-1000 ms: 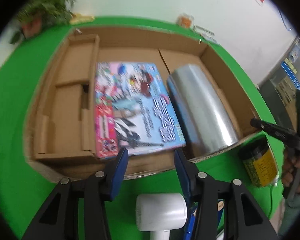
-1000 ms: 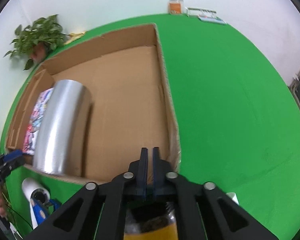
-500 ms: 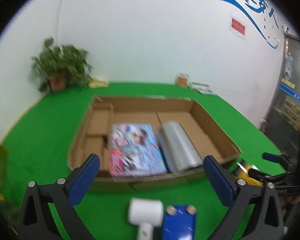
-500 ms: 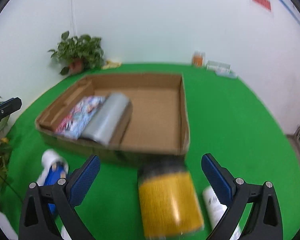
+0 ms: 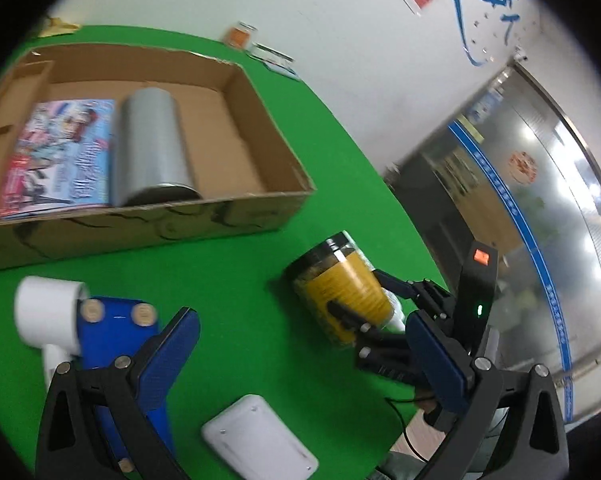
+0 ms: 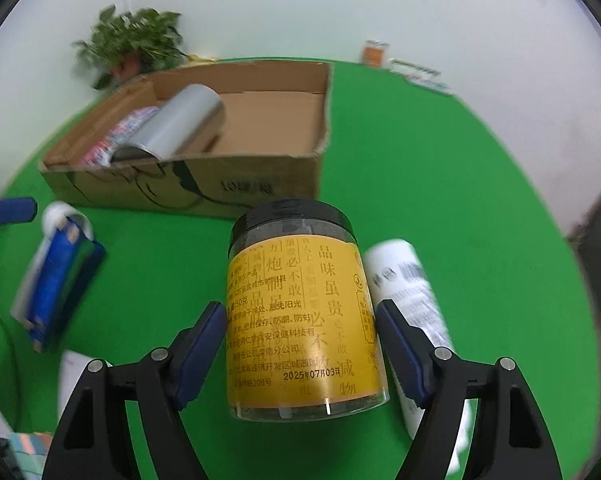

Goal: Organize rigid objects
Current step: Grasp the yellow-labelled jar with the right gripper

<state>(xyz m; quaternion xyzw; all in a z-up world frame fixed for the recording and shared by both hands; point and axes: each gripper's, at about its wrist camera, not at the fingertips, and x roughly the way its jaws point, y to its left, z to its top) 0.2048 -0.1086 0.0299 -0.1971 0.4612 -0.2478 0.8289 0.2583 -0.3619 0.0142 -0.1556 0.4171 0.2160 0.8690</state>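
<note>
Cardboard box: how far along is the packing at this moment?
Done: the magazine and silver cylinder lie in the cardboard box. In hand: the right gripper brackets the yellow-label jar, pads not clearly touching. Left: white bottle, blue box, white roll, white case.

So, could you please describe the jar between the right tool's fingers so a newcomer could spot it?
Start at the cardboard box on the green table. Just in front of its near wall lies the jar, beside a white bottle. Unlike the bottle, it has a black lid and yellow label.

jar (image 6: 304,320): yellow label, black lid | table (image 6: 440,184): green | box (image 6: 236,184): brown | cylinder (image 6: 180,126): silver
</note>
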